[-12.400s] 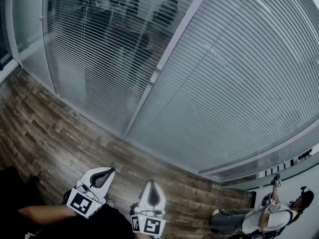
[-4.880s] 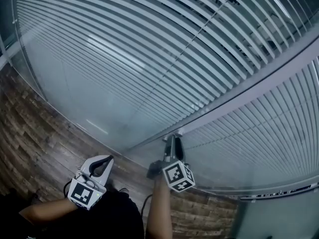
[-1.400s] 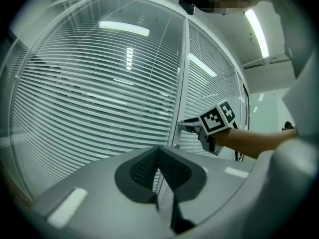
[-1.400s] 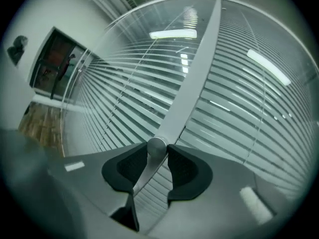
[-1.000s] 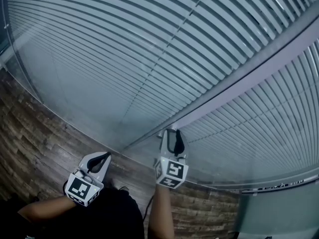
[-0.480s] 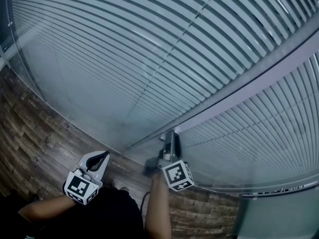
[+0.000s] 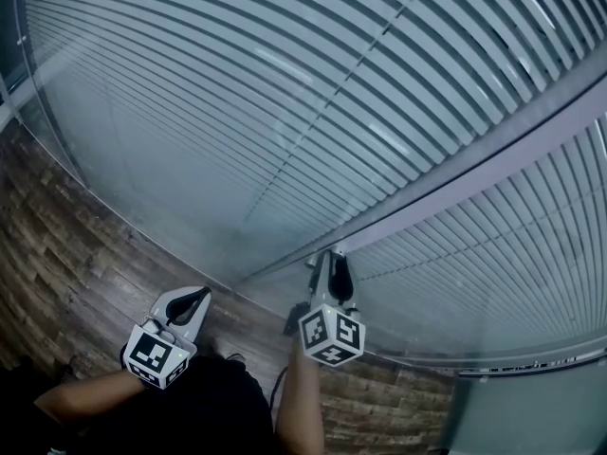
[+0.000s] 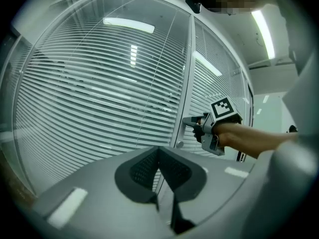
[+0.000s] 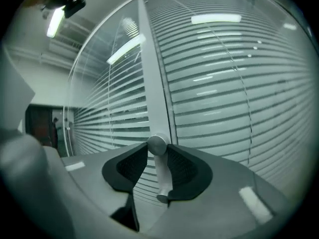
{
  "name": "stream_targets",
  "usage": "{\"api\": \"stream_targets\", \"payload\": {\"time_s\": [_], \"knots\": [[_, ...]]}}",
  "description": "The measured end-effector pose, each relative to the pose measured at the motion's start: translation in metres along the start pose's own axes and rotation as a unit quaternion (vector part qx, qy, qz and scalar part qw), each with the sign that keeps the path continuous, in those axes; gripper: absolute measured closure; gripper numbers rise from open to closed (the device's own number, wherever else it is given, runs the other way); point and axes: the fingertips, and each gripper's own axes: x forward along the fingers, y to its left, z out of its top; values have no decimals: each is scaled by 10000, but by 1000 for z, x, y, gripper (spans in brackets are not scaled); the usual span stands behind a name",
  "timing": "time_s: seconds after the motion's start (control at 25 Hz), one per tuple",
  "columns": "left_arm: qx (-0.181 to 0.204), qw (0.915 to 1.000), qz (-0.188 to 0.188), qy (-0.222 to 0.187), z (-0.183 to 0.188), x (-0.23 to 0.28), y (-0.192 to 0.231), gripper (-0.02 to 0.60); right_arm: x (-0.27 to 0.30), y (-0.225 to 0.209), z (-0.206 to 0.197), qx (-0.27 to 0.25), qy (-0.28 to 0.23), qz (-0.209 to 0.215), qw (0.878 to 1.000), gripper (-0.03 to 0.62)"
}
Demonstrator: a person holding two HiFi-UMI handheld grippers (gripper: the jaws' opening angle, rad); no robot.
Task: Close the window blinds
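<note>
White slatted blinds [image 7: 237, 112] hang behind the glass on both sides of a grey frame post [image 7: 474, 173]. A small round tilt knob [image 9: 157, 144] on a short stem sticks out of that post. My right gripper [image 7: 330, 262] reaches up to it with its jaws closing, and the tips touch the knob's head on either side [image 9: 157, 148]. The left gripper view shows the same gripper [image 8: 190, 120] at the post. Lower down, above the floor, my left gripper [image 7: 201, 297] hangs with its tips together and nothing between them [image 8: 159, 149].
Wooden plank flooring [image 7: 57, 254] runs along the foot of the glass wall. A second blind panel [image 7: 531, 254] lies to the right of the post. A person's bare forearm [image 7: 299, 406] carries the right gripper. Ceiling lights reflect in the glass [image 8: 128, 25].
The right gripper has rolled about the knob: its marker cube turned one way half a second ago and has turned back now. The left gripper has barely moved.
</note>
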Motion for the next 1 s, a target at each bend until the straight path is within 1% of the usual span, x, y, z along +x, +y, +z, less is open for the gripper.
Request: {"api": "stream_targets", "payload": {"time_s": [0.08,0.16,0.32,0.4,0.44,0.52,0.6,0.64,0.68,0.72,0.76,0.8,0.84,0.88,0.92,1.0], "knots": [[-26,10000,38,14,-2,0,1,581,1,-1,-1,-656,90,-158,9977,464],[-45,10000,60,15,-3,-1,2,580,1,-2,-1,-1269,174,-297,9913,464],[-44,10000,74,25,-3,-5,6,580,2,3,-2,-2355,347,-485,9700,465],[-44,10000,74,32,-4,-7,6,580,1,4,-2,-2705,396,-544,9604,465],[-46,10000,70,32,-4,-8,5,580,1,4,-2,-2781,403,-554,9581,465],[-42,10000,53,34,-3,-8,4,580,2,5,-1,-2707,381,-522,9605,464],[-24,10000,32,31,-1,-8,2,580,2,4,2,-2421,319,-453,9687,460],[-14,10000,22,26,-1,-8,1,580,1,3,3,-2191,262,-406,9745,457],[-8,10000,14,23,-1,-9,0,580,-1,2,3,-1831,185,-332,9824,456],[-4,10000,8,22,-2,-10,-1,580,-4,0,3,-1273,99,-215,9916,451],[0,10000,7,25,-4,-11,-1,580,-8,0,2,-527,9,-59,9986,419],[-1,10000,9,29,-5,-13,-1,580,-10,-1,1,283,-78,112,9995,399],[-11,10000,12,30,-6,-13,1,580,-12,0,-1,969,-151,256,9948,398],[-26,10000,14,29,-6,-13,2,580,-11,-1,-2,1417,-194,342,9891,404],[-43,10000,13,28,-7,-12,3,580,-10,-1,-3,1652,-211,370,9853,408],[-75,10000,-2,24,-5,-10,2,580,-7,-3,-2,1912,-244,398,9804,414]]}}
